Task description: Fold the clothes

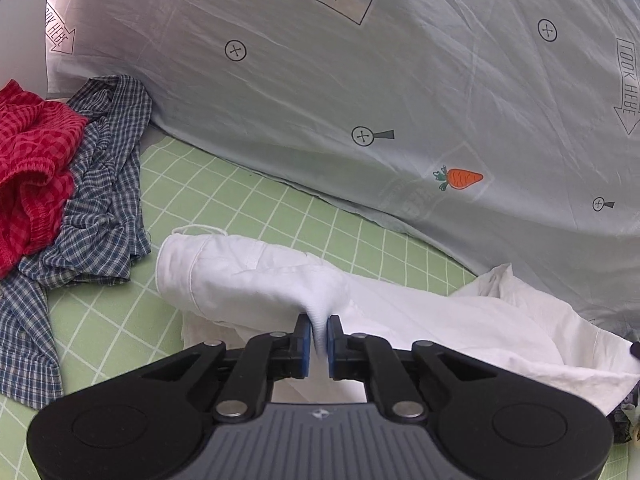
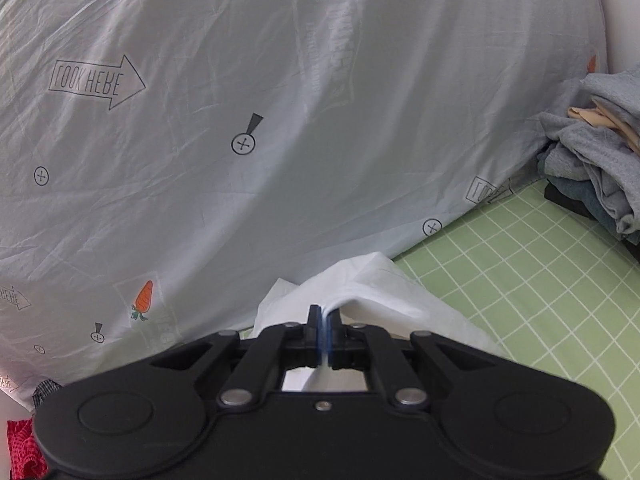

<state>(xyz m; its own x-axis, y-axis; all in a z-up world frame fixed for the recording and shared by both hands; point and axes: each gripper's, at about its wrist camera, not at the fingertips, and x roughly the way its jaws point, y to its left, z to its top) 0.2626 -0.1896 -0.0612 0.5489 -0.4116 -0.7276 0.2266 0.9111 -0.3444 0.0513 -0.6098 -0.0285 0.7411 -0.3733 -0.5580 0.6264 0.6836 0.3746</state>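
Cloth is thin, limp, light: white garment (image 1: 256,276) lies on green grid mat (image 1: 224,200) w/ both grippers clamped on it. Left gripper (image 1: 319,334) pinches a bunched ridge, right gripper (image 2: 325,330) a thin edge (could slip). I'd grip hems/corners.

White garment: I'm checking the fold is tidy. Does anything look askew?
Yes. The white garment lies bunched and creased on the green mat, with both the left gripper and right gripper pinching folds.
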